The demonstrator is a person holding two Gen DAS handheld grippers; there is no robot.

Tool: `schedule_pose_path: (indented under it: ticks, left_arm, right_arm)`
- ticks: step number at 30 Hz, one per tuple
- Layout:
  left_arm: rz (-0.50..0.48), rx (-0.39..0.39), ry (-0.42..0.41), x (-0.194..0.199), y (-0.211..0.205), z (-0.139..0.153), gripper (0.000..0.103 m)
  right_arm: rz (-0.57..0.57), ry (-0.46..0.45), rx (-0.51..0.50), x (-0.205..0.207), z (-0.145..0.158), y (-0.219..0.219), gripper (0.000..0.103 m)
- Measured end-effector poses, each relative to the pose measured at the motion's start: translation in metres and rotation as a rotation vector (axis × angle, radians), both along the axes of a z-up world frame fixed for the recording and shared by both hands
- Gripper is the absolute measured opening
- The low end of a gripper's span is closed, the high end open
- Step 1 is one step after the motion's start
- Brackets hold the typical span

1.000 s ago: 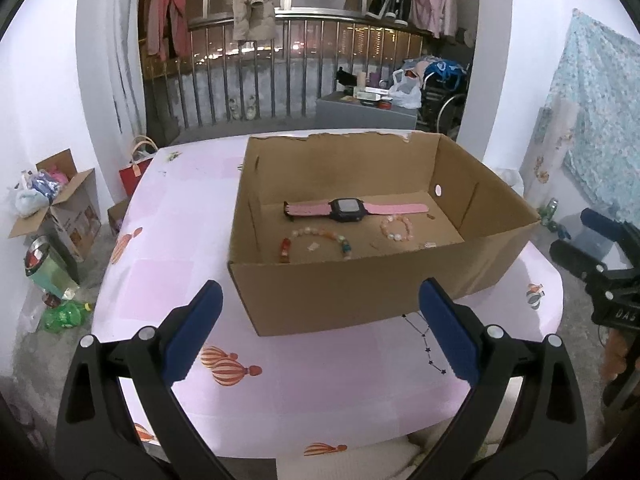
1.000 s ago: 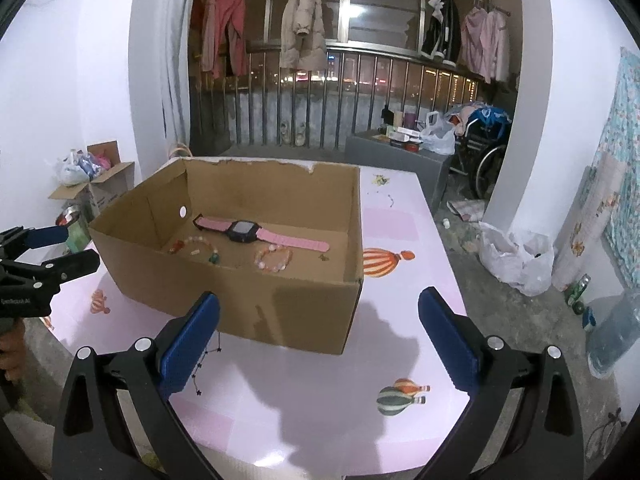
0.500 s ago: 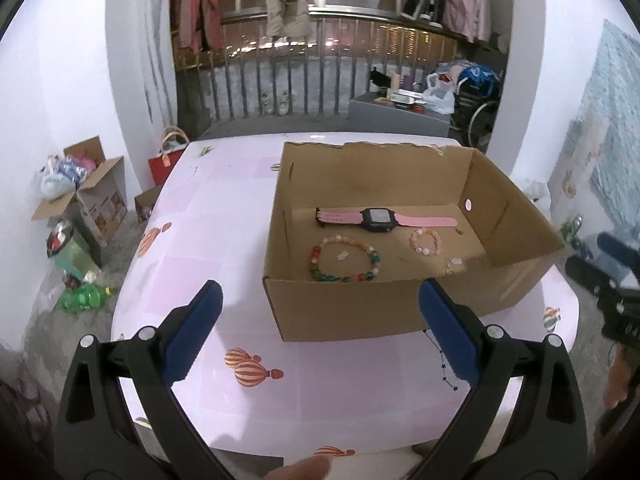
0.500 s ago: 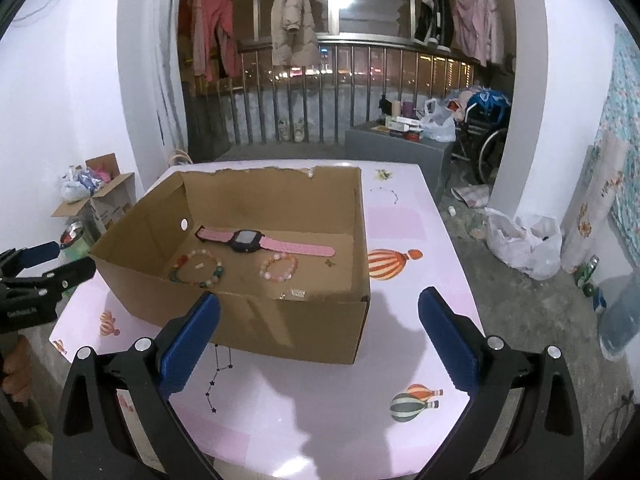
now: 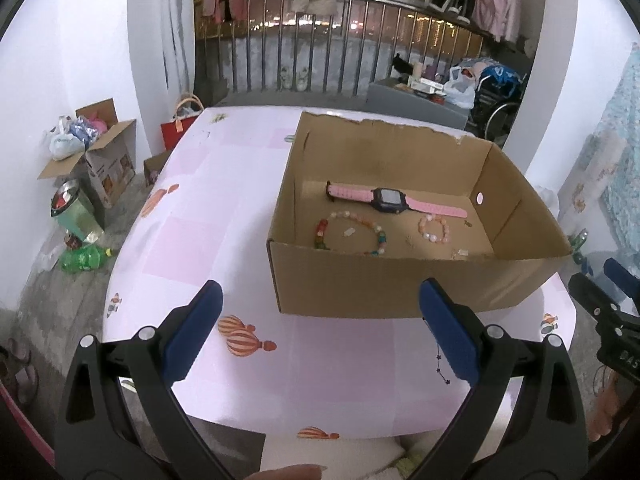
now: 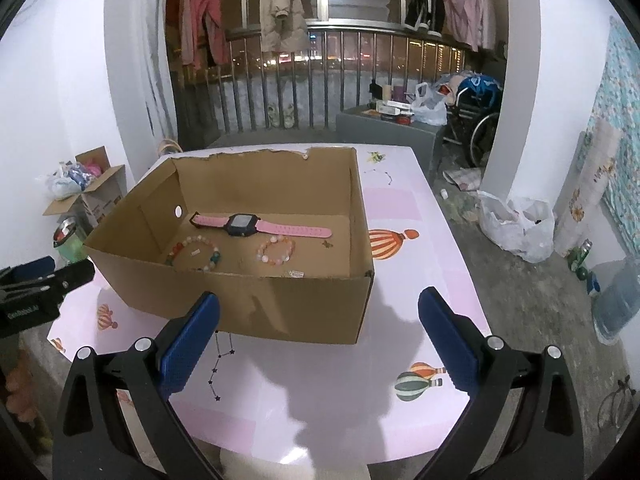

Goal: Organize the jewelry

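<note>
An open cardboard box [image 5: 400, 292] [image 6: 280, 308] stands on the pink table. Inside lie a pink watch [image 5: 390, 200] [image 6: 244, 225], a large multicolour bead bracelet [image 5: 352, 232] [image 6: 196, 254], a small pink bead bracelet [image 5: 434, 229] [image 6: 276, 250] and small loose pieces [image 5: 460, 254] [image 6: 297, 275]. My left gripper [image 5: 320, 328] is open and empty, in front of the box's left corner. My right gripper [image 6: 320, 328] is open and empty, in front of the box's right part. Each gripper also shows at the edge of the other's view.
The table [image 5: 208, 240] [image 6: 400, 280] has a pink cloth with balloon prints. On the floor to the left are a cardboard box [image 5: 92, 156] and bottles [image 5: 80, 258]. A white bag [image 6: 516, 224] lies on the floor at the right. A railing stands behind.
Both grippers have risen and now look further down into the box. The left view has shifted left, so the box sits further right. Both grippers stay open.
</note>
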State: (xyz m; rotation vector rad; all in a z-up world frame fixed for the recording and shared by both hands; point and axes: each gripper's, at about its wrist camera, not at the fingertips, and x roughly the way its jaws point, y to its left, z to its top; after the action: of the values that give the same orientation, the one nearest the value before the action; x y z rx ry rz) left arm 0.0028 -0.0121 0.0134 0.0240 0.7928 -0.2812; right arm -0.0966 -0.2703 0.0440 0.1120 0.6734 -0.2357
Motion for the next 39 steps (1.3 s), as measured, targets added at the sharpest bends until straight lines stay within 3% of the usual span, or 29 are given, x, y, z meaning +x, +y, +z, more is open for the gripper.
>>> schedule_pose_path:
  ticks: [13, 27, 39]
  left_arm:
    - [-0.001, 0.069, 0.054, 0.01, -0.014, -0.003, 0.095]
    - [0.018, 0.139, 0.064, 0.02, -0.012, -0.006, 0.095]
    - [0.015, 0.133, 0.077, 0.024, -0.012, -0.004, 0.095]
  right_arm:
    - [-0.065, 0.079, 0.046, 0.01, -0.009, -0.012, 0.097]
    - [-0.085, 0.14, 0.031, 0.021, -0.016, -0.013, 0.097]
    - [-0.106, 0.156, 0.023, 0.022, -0.014, -0.01, 0.097]
